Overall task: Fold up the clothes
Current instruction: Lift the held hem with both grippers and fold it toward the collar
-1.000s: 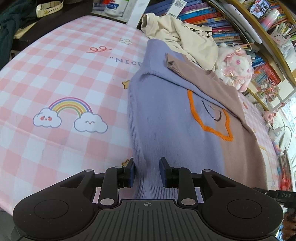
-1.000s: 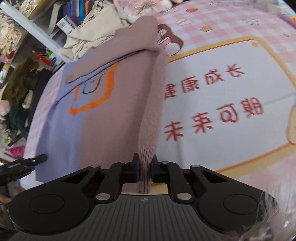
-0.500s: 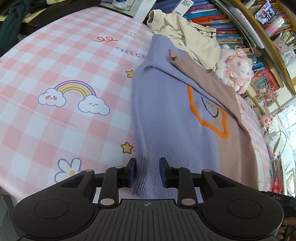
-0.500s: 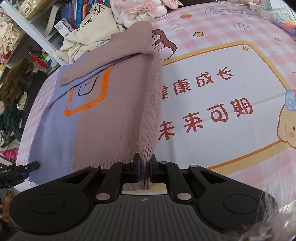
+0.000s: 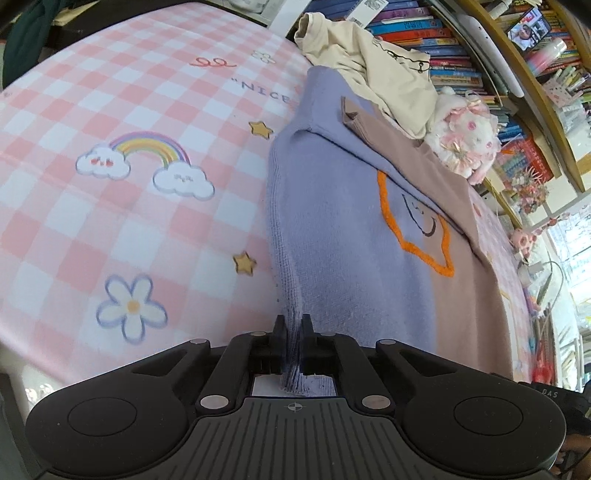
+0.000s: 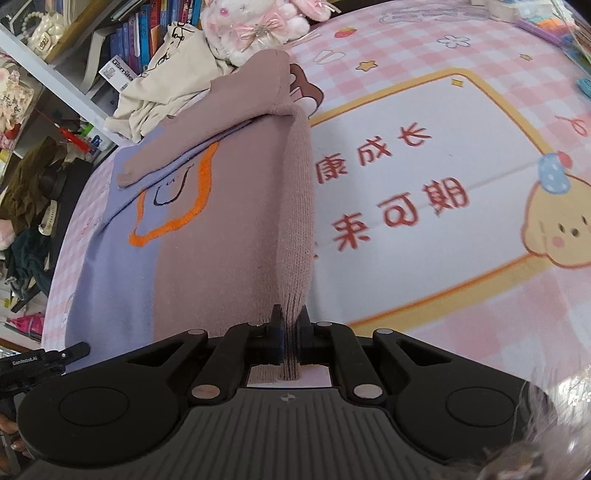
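Note:
A knit sweater (image 5: 343, 236), lavender on one half and dusty mauve on the other with an orange outlined star face, lies lengthwise on the pink checked table cover (image 5: 110, 206). Both sleeves are folded across its chest. My left gripper (image 5: 293, 326) is shut on the lavender hem corner, which is bunched between the jaws. In the right wrist view the same sweater (image 6: 207, 236) runs away from me, and my right gripper (image 6: 291, 322) is shut on the mauve hem corner, lifted slightly off the cover.
A crumpled cream garment (image 5: 373, 62) lies just beyond the sweater's collar, with a white and pink plush toy (image 5: 465, 144) beside it. Bookshelves (image 5: 454, 55) stand behind. Dark clothing (image 6: 33, 192) is piled off the table's far side. Small items lie at the cover's edge (image 6: 546, 26).
My left gripper was open around the lavender hem; it has now closed on it and drawn back toward the near edge. The right gripper kept its hold on the mauve hem and drew back too.

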`<state>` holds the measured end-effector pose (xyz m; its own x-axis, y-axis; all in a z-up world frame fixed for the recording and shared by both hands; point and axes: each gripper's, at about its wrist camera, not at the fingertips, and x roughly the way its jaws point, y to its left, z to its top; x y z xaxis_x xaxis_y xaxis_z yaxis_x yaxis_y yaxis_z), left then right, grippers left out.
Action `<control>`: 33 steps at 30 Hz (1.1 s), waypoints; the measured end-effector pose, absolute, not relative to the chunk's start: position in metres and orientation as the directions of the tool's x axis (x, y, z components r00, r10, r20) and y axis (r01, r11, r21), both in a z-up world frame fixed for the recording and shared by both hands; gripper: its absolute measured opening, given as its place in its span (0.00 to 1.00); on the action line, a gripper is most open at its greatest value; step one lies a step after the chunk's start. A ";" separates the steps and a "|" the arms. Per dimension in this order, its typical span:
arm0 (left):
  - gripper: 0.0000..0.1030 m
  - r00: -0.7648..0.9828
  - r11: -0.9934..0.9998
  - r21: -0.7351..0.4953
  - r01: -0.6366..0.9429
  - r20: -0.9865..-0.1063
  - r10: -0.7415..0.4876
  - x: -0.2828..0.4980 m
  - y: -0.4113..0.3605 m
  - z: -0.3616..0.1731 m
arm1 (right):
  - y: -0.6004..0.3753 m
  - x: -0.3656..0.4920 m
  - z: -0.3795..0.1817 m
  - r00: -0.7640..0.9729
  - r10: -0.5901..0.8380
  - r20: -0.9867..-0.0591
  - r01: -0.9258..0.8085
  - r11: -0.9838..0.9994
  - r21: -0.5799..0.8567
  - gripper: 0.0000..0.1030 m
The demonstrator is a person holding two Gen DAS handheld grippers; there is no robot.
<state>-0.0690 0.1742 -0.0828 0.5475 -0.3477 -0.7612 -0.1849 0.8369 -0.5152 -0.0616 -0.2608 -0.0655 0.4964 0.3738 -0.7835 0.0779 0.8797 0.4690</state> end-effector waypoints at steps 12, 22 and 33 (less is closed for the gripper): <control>0.04 0.562 0.782 -0.585 -0.215 -0.729 -0.390 -0.130 0.156 -0.081 | -0.292 -0.115 -0.060 0.496 0.399 -0.771 0.082 0.863 0.499 0.06; 0.04 0.543 0.760 -0.593 -0.264 -0.743 -0.391 -0.180 0.148 -0.086 | -0.308 -0.164 -0.067 0.450 0.437 -0.779 0.084 0.847 0.524 0.06; 0.04 0.713 0.560 -0.800 -0.215 -0.520 -0.470 -0.176 0.164 -0.055 | -0.331 -0.154 -0.026 0.577 0.561 -0.594 0.083 0.684 0.725 0.06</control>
<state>-0.1757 0.1642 -0.0549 0.7128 -0.4702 -0.5205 -0.2145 0.5604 -0.8000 -0.1539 -0.3309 -0.0260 0.5770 0.5606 -0.5940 0.0826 0.6835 0.7252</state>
